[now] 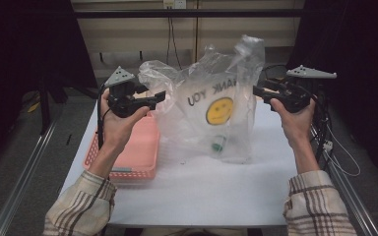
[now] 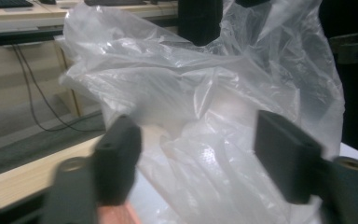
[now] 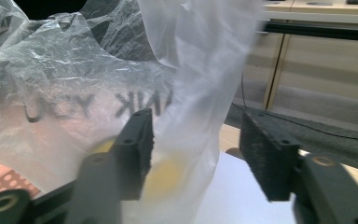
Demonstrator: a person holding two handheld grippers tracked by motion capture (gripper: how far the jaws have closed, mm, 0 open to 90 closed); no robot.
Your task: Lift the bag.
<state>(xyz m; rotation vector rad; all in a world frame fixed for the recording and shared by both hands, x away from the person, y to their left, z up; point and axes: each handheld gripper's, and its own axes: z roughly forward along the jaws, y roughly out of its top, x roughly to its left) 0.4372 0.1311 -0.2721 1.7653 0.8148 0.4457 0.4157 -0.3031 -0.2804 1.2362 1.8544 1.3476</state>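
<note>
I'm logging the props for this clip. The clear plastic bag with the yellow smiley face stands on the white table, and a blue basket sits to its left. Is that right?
Not quite: the basket is pink, not blue, as the high view shows. The rest holds: the clear plastic bag with the yellow smiley face stands on the white table, with the basket to its left.
</note>
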